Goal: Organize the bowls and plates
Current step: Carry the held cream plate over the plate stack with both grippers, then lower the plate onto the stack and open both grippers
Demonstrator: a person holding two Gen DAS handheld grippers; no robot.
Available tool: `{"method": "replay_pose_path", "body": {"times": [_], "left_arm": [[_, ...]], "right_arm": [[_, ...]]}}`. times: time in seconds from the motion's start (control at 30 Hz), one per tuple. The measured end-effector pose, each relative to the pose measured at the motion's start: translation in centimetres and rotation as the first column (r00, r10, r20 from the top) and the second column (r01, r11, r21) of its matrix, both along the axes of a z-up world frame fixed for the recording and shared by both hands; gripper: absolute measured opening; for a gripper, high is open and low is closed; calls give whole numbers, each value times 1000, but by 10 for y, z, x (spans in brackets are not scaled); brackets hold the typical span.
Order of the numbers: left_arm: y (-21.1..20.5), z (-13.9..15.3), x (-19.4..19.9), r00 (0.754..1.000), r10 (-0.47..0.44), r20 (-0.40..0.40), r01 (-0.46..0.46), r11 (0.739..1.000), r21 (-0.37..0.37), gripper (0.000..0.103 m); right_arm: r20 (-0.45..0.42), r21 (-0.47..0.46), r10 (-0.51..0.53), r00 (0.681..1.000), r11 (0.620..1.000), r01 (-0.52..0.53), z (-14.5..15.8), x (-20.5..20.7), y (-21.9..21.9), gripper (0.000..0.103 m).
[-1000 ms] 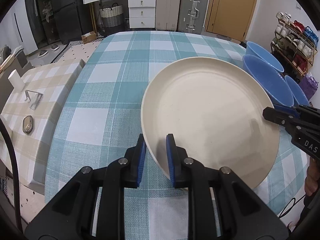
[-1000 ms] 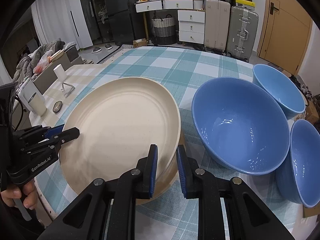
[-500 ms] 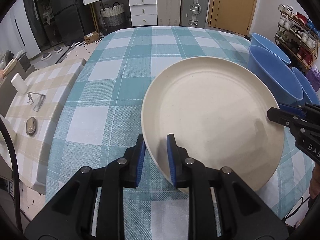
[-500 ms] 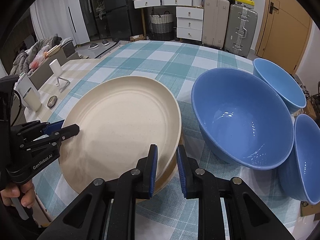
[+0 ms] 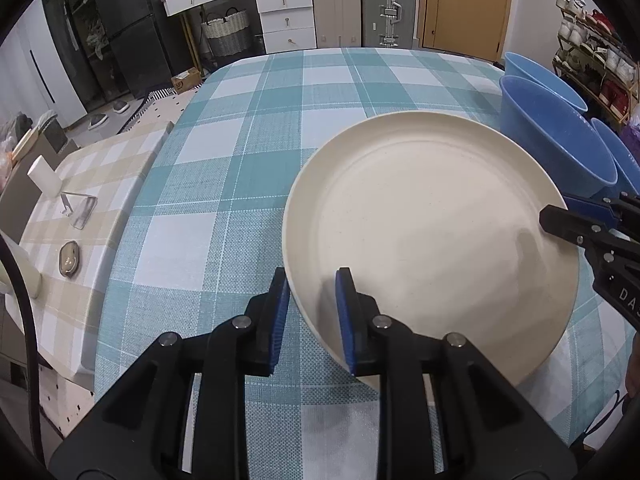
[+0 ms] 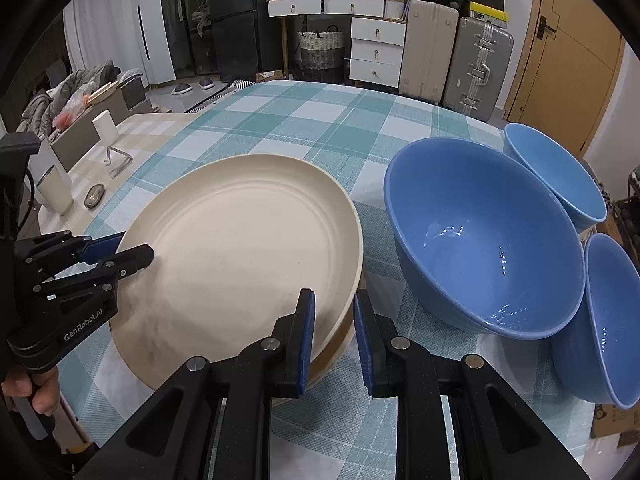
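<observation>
Both grippers straddle the rim of the cream plate [image 6: 240,256], the left gripper [image 5: 312,304] at its left edge and the right gripper [image 6: 334,320] at its near-right edge, each grasping the plate. It sits over a second plate [image 6: 340,344] on the checked counter [image 5: 248,160], left of three blue bowls [image 6: 488,248]. Lower both sides level, centred on the plate below, and release together, clear of the bowls

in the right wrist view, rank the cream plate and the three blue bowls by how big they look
1. cream plate, widest.
2. middle blue bowl, clearly largest bowl.
3-4. far bowl and near-right bowl look alike; the near one is cut off by the frame edge and closer, so I won't rank them.
</observation>
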State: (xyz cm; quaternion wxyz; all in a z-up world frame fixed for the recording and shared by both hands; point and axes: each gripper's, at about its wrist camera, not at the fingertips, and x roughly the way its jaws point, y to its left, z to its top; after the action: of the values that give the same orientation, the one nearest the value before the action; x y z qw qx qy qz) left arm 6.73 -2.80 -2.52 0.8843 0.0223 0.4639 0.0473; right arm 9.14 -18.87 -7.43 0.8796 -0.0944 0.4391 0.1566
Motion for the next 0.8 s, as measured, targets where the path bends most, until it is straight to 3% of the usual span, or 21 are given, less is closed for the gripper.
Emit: {"method": "replay_pose_path", "body": {"times": [0.33, 0.8], "left_arm": [[-9, -6, 1, 1000, -6, -8, 7, 999, 40, 21], [-8, -6, 1, 1000, -13, -9, 14, 999, 31, 24]], "right_arm": [[-9, -8, -5, 1000, 1000, 5, -6, 2, -2, 21], [-18, -2, -4, 1000, 1000, 4, -14, 2, -4, 21]]}}
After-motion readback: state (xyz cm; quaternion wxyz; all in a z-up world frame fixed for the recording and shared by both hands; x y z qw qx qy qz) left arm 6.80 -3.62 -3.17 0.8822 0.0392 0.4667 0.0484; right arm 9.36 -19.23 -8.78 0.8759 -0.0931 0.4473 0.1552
